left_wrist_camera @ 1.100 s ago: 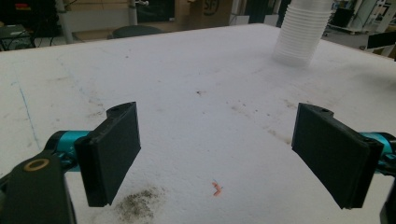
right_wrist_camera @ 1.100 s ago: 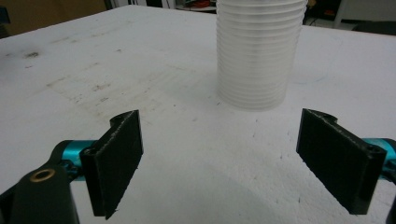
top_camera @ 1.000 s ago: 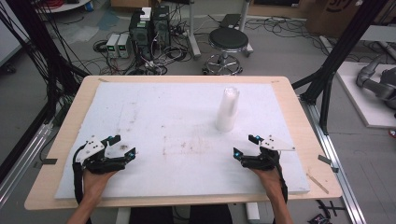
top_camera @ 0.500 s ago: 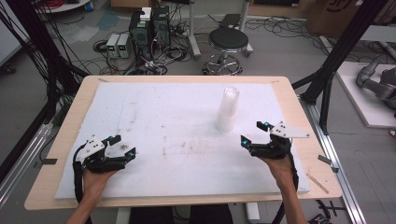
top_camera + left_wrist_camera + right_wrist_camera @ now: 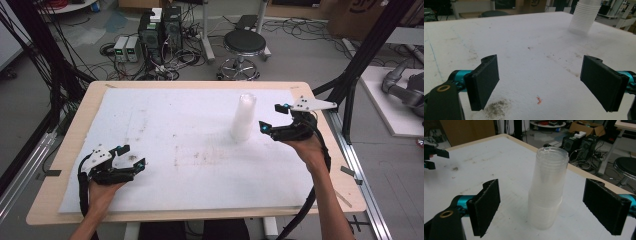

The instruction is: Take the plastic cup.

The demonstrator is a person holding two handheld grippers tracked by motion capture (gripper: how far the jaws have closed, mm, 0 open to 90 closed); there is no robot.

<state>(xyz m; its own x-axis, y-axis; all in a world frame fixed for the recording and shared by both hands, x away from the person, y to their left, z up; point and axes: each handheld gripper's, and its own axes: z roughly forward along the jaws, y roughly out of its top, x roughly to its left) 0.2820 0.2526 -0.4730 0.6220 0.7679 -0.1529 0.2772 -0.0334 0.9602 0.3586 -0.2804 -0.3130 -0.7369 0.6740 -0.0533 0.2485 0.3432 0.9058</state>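
Cup stack: I see the stack of clear plastic cups (image 5: 244,119) standing upright on the white mat, right of the table (image 5: 65,165) centre and toward its far edge.
Long axis: vertical, mouth up, the upper cups nested inside a wider lower bunch.
Right tool: my right tool (image 5: 274,117) hangs just beside the stack on its right in the high view, jaws spread wide with nothing between the pads.
Bearing: in the right gripper view the stack (image 5: 548,188) sits straight ahead, centred in the gap between the two jaws, not yet touched.
Left tool: my left tool (image 5: 131,155) rests low at the near left corner, jaws also parted and empty.
Nearer hand: the right by far; from the left the stack (image 5: 584,17) is well apart, off at the far right.
Next move, my judgement: ease the right tool forward, level, so the jaws straddle the stack across its width.
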